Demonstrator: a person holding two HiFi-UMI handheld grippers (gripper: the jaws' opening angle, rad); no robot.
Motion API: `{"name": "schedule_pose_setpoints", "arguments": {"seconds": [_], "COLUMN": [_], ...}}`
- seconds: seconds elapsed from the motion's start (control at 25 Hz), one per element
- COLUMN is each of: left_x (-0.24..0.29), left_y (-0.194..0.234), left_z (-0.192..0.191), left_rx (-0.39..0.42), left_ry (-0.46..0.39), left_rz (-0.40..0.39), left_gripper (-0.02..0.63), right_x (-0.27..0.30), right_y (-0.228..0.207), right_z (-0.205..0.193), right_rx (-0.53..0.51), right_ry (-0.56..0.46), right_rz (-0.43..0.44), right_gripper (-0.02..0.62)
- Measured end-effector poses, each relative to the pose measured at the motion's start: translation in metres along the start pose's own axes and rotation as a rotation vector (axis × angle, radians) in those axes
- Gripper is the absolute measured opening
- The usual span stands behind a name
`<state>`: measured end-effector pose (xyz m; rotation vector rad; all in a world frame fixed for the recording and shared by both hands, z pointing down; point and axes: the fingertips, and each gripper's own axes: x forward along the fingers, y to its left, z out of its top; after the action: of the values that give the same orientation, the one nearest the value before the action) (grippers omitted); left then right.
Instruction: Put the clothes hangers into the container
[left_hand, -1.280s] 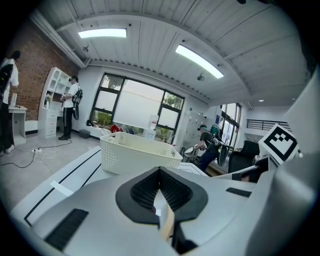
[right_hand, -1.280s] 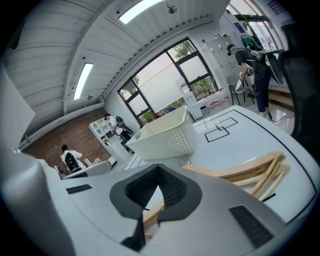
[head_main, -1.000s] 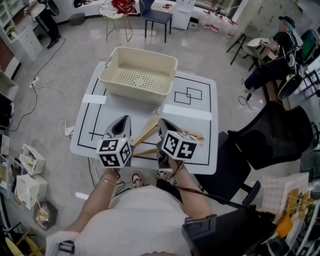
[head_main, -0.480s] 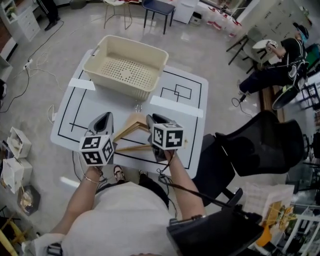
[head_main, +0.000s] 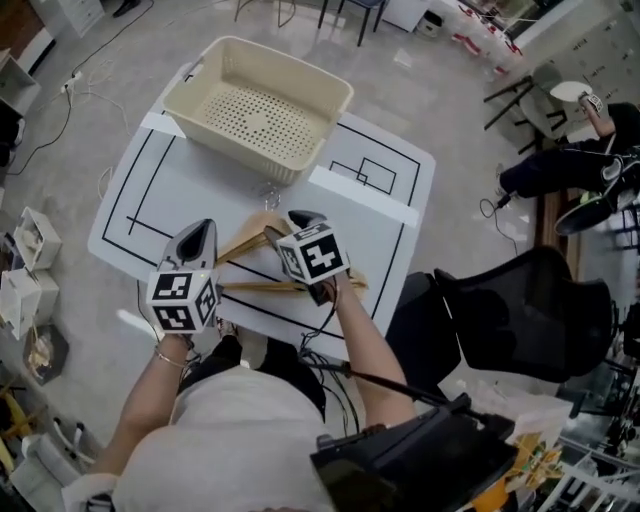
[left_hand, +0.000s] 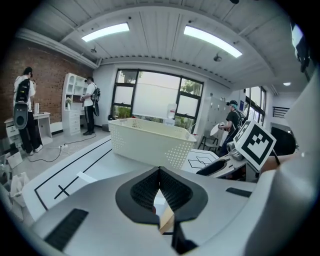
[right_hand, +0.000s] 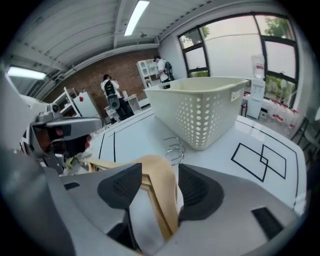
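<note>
Several wooden hangers (head_main: 246, 246) lie stacked on the white table (head_main: 150, 200), their metal hooks (right_hand: 172, 148) pointing at the cream perforated basket (head_main: 258, 110), which holds nothing. My right gripper (right_hand: 160, 172) sits over the stack near the necks. Its jaws are opening, with a hanger's wooden shoulder (right_hand: 161, 192) between them, and the left pad stands off the wood. My left gripper (left_hand: 160, 175) hovers just left of the hangers, jaws shut with the pads meeting on nothing. A strip of hanger wood (left_hand: 166, 220) shows below it.
Black lines and taped white strips mark the table. A black office chair (head_main: 530, 310) stands off the table's right side. Boxes and cables lie on the floor at the left. People stand by the brick wall far off.
The right gripper has moved forward and left along the hangers toward their hooks. The left gripper stays at their left side. The basket and hangers have not moved on the table.
</note>
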<state>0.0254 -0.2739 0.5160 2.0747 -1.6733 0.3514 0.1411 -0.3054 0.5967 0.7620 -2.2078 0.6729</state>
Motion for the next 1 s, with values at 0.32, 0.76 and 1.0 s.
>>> {"name": "schedule_pose_setpoints", "arguments": {"seconds": [0.32,0.76,1.0], "left_x": [0.0,-0.007,-0.016], "left_y": [0.006,0.006,0.005], "left_z": [-0.017,-0.031,-0.03], "left_rx": [-0.058,-0.112,-0.118], "left_ry": [0.01,0.004,0.002], "left_rz": [0.098,0.158,0.15], "left_gripper": [0.0,0.0,0.0], "right_x": [0.028,0.032,0.024], "right_y": [-0.004,0.004,-0.001], "right_z": [-0.014,-0.029,-0.026], "right_rx": [-0.151,-0.133,-0.168], "right_ry": [0.116,0.161,0.13], "right_rz": [0.044,0.108,0.028], "right_gripper": [0.224,0.222,0.198]}}
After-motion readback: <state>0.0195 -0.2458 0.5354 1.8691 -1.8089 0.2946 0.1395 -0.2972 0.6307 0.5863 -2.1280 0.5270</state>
